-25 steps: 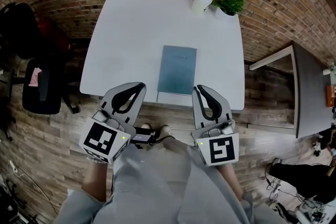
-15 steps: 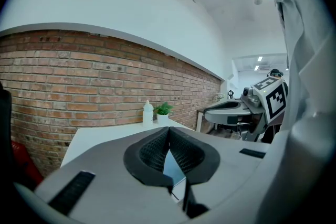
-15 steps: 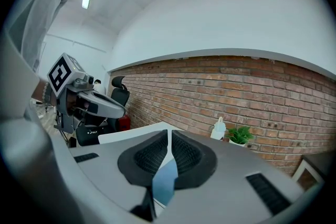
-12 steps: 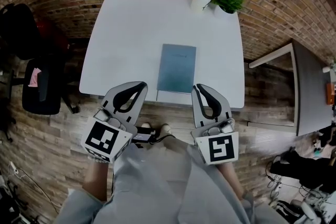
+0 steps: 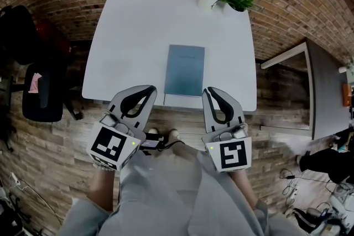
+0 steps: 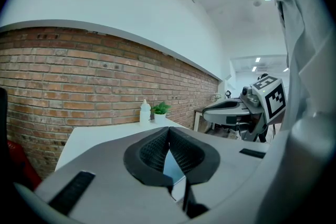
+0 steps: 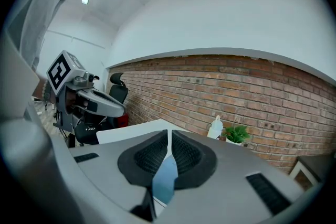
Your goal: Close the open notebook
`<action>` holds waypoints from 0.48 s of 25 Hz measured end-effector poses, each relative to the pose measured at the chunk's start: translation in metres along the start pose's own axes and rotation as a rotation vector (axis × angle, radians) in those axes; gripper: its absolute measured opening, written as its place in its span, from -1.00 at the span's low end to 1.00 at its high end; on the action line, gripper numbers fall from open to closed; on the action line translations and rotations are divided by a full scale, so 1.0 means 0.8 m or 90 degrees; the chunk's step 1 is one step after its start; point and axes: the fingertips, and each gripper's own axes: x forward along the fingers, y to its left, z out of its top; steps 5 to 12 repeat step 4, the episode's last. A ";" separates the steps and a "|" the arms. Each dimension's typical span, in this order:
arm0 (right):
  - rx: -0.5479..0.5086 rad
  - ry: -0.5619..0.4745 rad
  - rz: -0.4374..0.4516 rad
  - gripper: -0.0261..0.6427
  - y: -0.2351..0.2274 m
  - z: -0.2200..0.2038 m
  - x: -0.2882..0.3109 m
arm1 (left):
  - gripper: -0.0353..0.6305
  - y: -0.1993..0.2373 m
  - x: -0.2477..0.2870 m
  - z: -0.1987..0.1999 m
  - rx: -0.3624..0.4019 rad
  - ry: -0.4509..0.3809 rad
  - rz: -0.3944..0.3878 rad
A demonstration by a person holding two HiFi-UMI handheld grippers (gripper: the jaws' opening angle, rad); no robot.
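A slim blue-grey rectangular notebook point(image 5: 185, 70) is lying flat, apparently already closed, near the white bench's point(image 5: 133, 25) front edge. The left tool point(image 5: 147, 89) and right tool point(image 5: 208, 92) are hovering before that edge, both clenched and empty; they are best kept clear of the cover.

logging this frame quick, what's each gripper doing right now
left gripper: closed, holding nothing
right gripper: closed, holding nothing
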 end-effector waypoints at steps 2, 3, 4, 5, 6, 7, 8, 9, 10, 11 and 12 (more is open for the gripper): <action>-0.001 0.002 -0.001 -0.76 -0.001 0.000 0.000 | -0.83 0.000 0.001 0.000 0.000 0.000 -0.004; -0.002 0.002 -0.001 -0.76 -0.001 0.000 0.000 | -0.83 -0.001 0.001 -0.001 0.001 0.001 -0.005; -0.002 0.003 -0.001 -0.76 -0.001 0.000 0.001 | -0.83 -0.001 0.001 -0.001 0.002 0.003 -0.008; -0.002 0.003 -0.001 -0.76 -0.001 0.000 0.001 | -0.83 -0.001 0.001 -0.001 0.002 0.003 -0.008; -0.002 0.003 -0.001 -0.76 -0.001 0.000 0.001 | -0.83 -0.001 0.001 -0.001 0.002 0.003 -0.008; -0.002 0.003 -0.001 -0.76 -0.001 0.000 0.001 | -0.83 -0.001 0.001 -0.001 0.002 0.003 -0.008; -0.002 0.003 -0.001 -0.76 -0.001 0.000 0.001 | -0.83 -0.001 0.001 -0.001 0.002 0.003 -0.008; -0.002 0.003 -0.001 -0.76 -0.001 0.000 0.001 | -0.83 -0.001 0.001 -0.001 0.002 0.003 -0.008; -0.002 0.003 -0.001 -0.76 -0.001 0.000 0.001 | -0.83 -0.001 0.001 -0.001 0.002 0.003 -0.008; -0.002 0.003 -0.001 -0.76 -0.001 0.000 0.001 | -0.83 -0.001 0.001 -0.001 0.002 0.003 -0.008; -0.002 0.003 -0.001 -0.76 -0.001 0.000 0.001 | -0.83 -0.001 0.001 -0.001 0.002 0.003 -0.008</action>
